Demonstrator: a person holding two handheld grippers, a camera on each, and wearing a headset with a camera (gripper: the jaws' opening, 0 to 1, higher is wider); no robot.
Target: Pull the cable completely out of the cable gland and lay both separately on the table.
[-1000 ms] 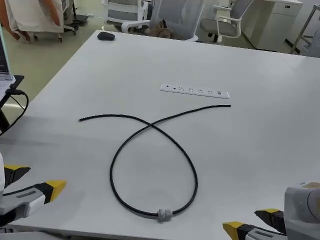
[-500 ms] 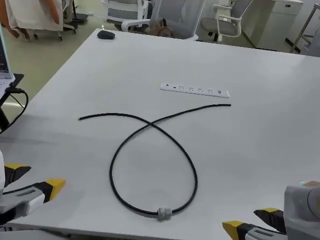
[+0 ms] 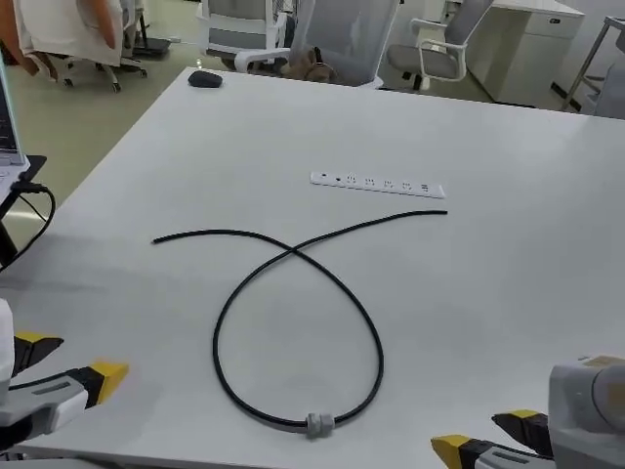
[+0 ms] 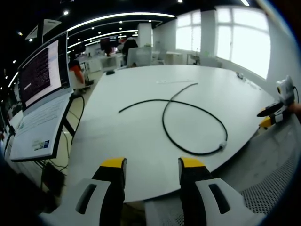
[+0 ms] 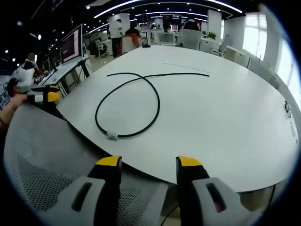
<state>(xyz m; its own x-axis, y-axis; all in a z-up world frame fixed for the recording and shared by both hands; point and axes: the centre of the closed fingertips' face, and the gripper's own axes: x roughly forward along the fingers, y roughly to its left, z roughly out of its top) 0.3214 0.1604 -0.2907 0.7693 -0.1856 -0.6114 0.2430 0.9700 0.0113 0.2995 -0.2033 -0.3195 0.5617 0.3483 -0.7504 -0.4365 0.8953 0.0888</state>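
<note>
Nothing on the table has moved since a second ago; the head camera has only tipped a little, so the whole scene sits slightly lower in the head view, and both grippers hang at the near edge as before.

By my reading the task has not begun. The cable (image 3: 293,250) lies in one big loop on the table (image 3: 488,293), its two ends crossing and running out left and right towards the far side. The gland (image 3: 319,424) is still threaded on it at the nearest point of the loop, close to the table's near edge. Pulling the cable out and laying the two pieces apart are both left to do.

The left gripper (image 3: 76,359) is at the near left corner, jaws spread wide with nothing between them. The right gripper (image 3: 483,435) is at the near right, likewise spread and empty. The gland lies between them, nearer the right one and apart from both. A power strip (image 3: 377,185) lies beyond the loop, and a mouse (image 3: 204,79) sits at the far corner
</note>
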